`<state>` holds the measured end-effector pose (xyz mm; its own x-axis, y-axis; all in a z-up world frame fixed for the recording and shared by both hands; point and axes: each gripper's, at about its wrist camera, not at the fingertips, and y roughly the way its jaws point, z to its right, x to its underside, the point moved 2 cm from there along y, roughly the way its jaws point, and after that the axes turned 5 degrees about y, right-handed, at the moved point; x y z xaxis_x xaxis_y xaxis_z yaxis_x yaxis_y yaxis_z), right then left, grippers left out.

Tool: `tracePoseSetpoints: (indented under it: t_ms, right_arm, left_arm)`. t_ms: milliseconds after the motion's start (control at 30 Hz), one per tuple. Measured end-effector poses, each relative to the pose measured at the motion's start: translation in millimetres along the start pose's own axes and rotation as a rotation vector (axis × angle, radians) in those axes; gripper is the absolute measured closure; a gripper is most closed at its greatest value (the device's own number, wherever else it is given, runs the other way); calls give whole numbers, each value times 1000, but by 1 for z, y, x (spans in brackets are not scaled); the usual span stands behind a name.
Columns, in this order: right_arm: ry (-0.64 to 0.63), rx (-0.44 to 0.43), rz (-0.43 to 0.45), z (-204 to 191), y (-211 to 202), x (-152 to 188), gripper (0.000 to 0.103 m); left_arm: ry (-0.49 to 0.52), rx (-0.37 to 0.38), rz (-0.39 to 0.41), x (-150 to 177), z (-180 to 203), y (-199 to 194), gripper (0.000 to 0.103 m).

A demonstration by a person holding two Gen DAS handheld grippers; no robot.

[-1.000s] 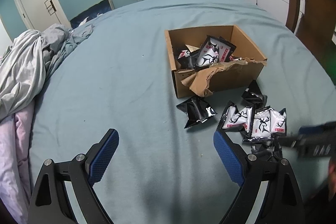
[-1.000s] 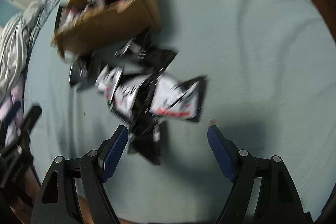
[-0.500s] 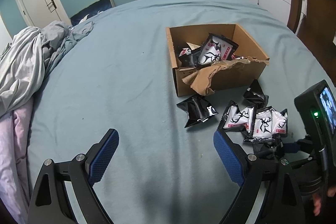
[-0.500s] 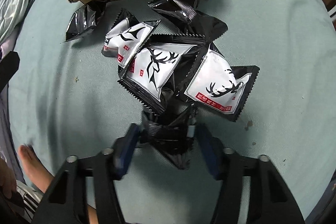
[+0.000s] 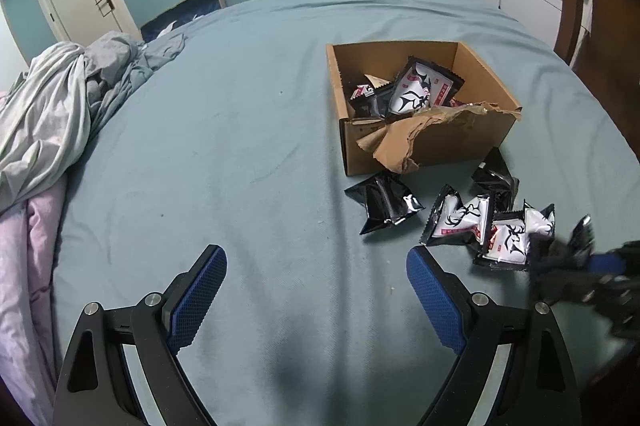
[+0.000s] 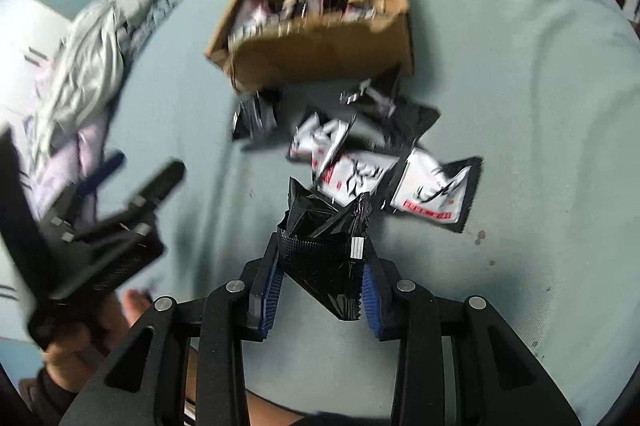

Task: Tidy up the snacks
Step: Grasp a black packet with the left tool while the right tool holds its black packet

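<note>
- Right now the right gripper [image 6: 320, 280] has a black packet [image 6: 324, 246] pinched between its blue pads [image 6: 270, 296], jaws closing on it, gap narrow.
- Packet sticks up past the fingertips, crumpled, clear of the bed [image 6: 520, 66]; its lower corner hangs between the fingers.
- Left gripper [image 5: 316, 290] is wide open with nothing between the pads, pointing down at bare sheet.
- A hand [image 6: 80, 338] grips the left tool's handle at the lower left of the right wrist view; blurred there.
- Box [image 5: 424, 142]: open cardboard, sitting on the bed beyond the pile. Near wall is torn, a ragged flap [image 5: 396, 142] folded outward.
- Inside the box: a few packets, one white-faced one [image 5: 420, 90] propped up on top, black ones under it. Can't count them.
- Loose pile [image 5: 480, 222] on the sheet just in front of the box: white-faced packets overlapping, black ones at the edges.
- One black packet [image 5: 386, 202] lies apart to the left of the pile, near the box's torn corner.
- Another black one [image 5: 494, 178] sits against the box's front wall.
- Bunched grey bedding [image 5: 52, 114] at the far left edge of the bed, well apart from the snacks.
- Right wrist view is motion-blurred apart from the gripper and its packet; the left wrist view is sharp but for the right tool at its edge.
</note>
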<state>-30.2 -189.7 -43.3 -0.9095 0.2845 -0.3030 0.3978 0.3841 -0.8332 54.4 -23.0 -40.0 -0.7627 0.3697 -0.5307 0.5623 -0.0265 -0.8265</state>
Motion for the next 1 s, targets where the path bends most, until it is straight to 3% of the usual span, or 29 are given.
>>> tracePoseSetpoints:
  t_ms: [133, 333, 467, 733, 933, 1000]
  right_arm:
    - [71, 33, 78, 17, -17, -6, 70]
    - [187, 149, 182, 40, -34, -12, 70]
    - [260, 38, 149, 47, -36, -16, 70]
    - [250, 71, 124, 50, -27, -22, 70]
    - [267, 101, 133, 53, -23, -26, 70]
    - [266, 111, 129, 54, -21, -27, 70]
  left_arm:
    - [-11, 15, -17, 0, 1, 8, 10]
    - [-15, 43, -33, -1, 7, 23, 10]
    - [4, 36, -44, -6, 13, 37, 10]
    - [-29, 104, -59, -29, 20, 74, 10]
    - [-21, 107, -94, -43, 32, 104, 11]
    - [-24, 116, -108, -46, 33, 112, 18]
